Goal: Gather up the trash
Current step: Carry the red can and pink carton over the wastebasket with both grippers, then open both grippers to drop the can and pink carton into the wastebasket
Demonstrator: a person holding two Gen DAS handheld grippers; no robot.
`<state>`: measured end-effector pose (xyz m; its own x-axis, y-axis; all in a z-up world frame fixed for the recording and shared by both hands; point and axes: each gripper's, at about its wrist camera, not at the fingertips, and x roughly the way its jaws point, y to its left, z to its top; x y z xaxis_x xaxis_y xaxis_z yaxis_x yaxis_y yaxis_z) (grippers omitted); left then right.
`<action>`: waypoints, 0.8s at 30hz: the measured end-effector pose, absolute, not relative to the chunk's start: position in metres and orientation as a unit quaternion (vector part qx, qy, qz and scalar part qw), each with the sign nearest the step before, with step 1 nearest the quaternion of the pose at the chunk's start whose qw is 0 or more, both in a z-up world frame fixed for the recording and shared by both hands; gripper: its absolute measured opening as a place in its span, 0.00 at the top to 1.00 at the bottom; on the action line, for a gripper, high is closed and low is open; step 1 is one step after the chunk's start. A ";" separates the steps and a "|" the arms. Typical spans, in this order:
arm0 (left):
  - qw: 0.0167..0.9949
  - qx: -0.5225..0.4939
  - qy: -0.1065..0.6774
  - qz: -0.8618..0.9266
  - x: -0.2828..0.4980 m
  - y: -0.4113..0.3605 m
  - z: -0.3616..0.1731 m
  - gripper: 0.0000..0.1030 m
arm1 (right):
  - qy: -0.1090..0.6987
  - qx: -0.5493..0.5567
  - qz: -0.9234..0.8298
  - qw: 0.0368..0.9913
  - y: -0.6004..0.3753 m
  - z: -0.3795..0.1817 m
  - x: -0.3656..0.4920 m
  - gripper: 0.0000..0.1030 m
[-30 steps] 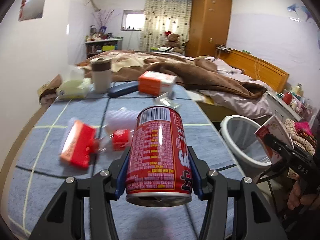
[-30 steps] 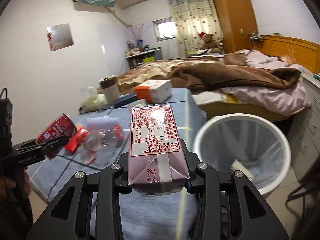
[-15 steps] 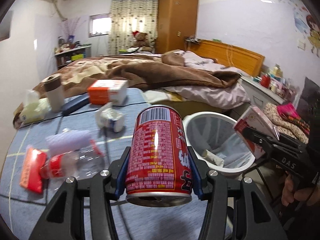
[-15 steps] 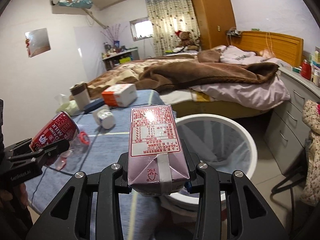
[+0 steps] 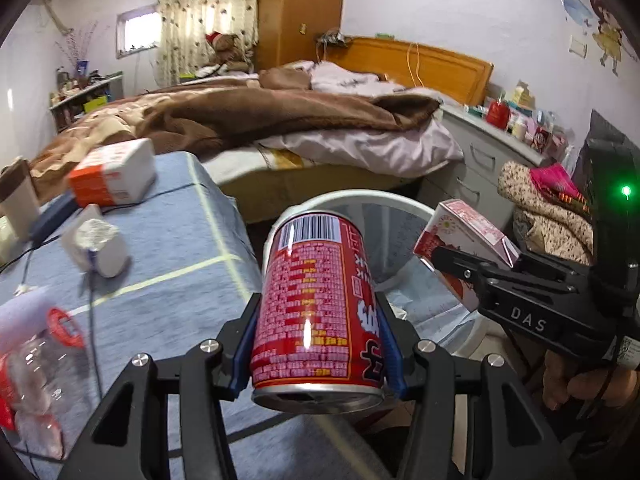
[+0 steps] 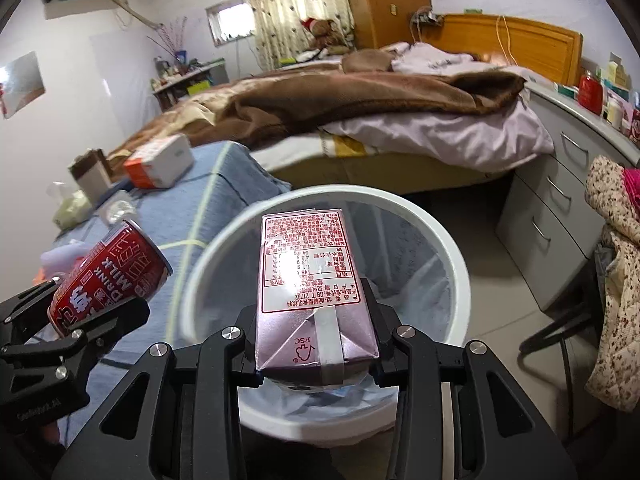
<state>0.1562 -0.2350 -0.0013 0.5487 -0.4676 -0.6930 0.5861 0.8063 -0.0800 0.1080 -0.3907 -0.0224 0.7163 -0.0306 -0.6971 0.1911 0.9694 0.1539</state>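
Two grips hold: your left gripper [image 5: 318, 344] pinches the red can [image 5: 316, 304] at the near rim of the white bin [image 6: 452, 256], and your right gripper [image 6: 316, 344] clamps the purple carton [image 6: 312, 280] above that bin's mouth

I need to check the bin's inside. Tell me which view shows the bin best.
The right wrist view: the white bin shows almost its whole rim and lined inside, behind the milk carton. In the left wrist view the red can hides much of it.
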 end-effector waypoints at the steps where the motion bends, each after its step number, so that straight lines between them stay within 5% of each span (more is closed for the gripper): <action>1: 0.874 0.080 0.373 -0.301 0.160 -0.239 -0.004 0.47 | 0.376 0.107 -0.063 0.918 -0.393 -0.024 0.110 0.63; 11: 0.857 0.069 0.398 -0.319 0.183 -0.262 -0.021 0.47 | 0.403 0.107 -0.083 0.905 -0.418 -0.035 0.119 0.63; 14: 0.861 0.071 0.392 -0.316 0.183 -0.261 -0.019 0.30 | 0.405 0.123 -0.083 0.902 -0.425 -0.036 0.118 0.63; 18: 0.863 0.061 0.388 -0.318 0.184 -0.257 -0.013 0.27 | 0.400 0.124 -0.081 0.904 -0.428 -0.033 0.115 0.39; 24: 0.869 0.046 0.382 -0.311 0.182 -0.245 -0.007 0.27 | 0.386 0.125 -0.080 0.910 -0.427 -0.025 0.109 0.38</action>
<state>0.1817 -0.2449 -0.0066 0.5144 -0.5045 -0.6934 0.5755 0.8026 -0.1570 0.1088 -0.4274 -0.0248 0.6889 -0.0498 -0.7231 0.2427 0.9559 0.1654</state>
